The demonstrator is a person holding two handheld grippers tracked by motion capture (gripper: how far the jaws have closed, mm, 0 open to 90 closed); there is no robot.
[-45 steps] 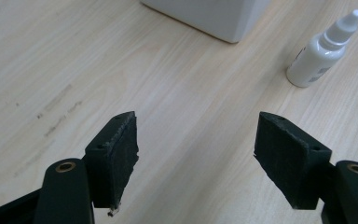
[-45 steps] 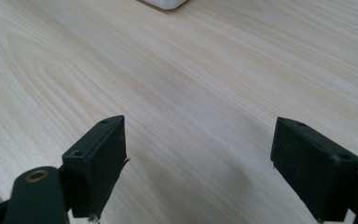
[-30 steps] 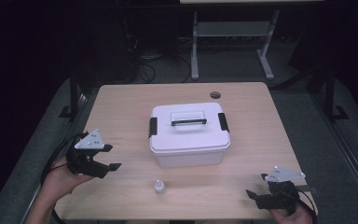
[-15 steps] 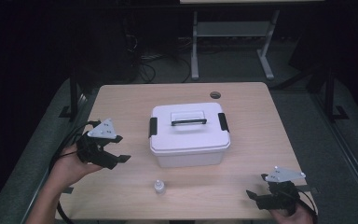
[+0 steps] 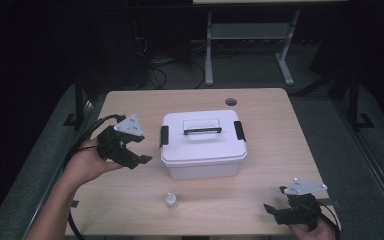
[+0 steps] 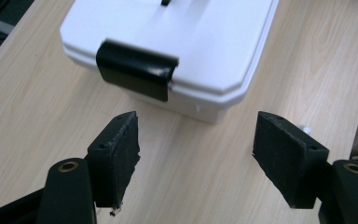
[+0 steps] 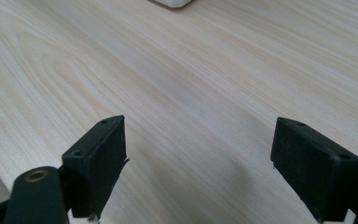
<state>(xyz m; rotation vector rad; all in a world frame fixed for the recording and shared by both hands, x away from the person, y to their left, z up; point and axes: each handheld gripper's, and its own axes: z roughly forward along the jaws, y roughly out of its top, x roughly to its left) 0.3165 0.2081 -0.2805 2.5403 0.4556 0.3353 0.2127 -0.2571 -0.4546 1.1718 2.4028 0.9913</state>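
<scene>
A white lidded box (image 5: 202, 150) with a black handle (image 5: 202, 131) and a black latch on each end stands mid-table. My left gripper (image 5: 139, 154) is held open in the air just left of the box, and its jaws point at the left latch (image 5: 164, 136). In the left gripper view that latch (image 6: 136, 70) is closed over the lid edge, a short way beyond the open left gripper (image 6: 196, 154). My right gripper (image 5: 276, 201) rests open near the table's front right corner. The right gripper (image 7: 200, 163) has only bare wood between its jaws.
A small white bottle (image 5: 170, 200) stands in front of the box near the front edge. A dark round hole (image 5: 230, 102) is set in the wooden table (image 5: 280, 150) at the back. The floor around is dark, with a metal stand behind.
My left gripper has risen and moved right, from the table's left side toward the box's left latch. The right gripper and the box have not moved.
</scene>
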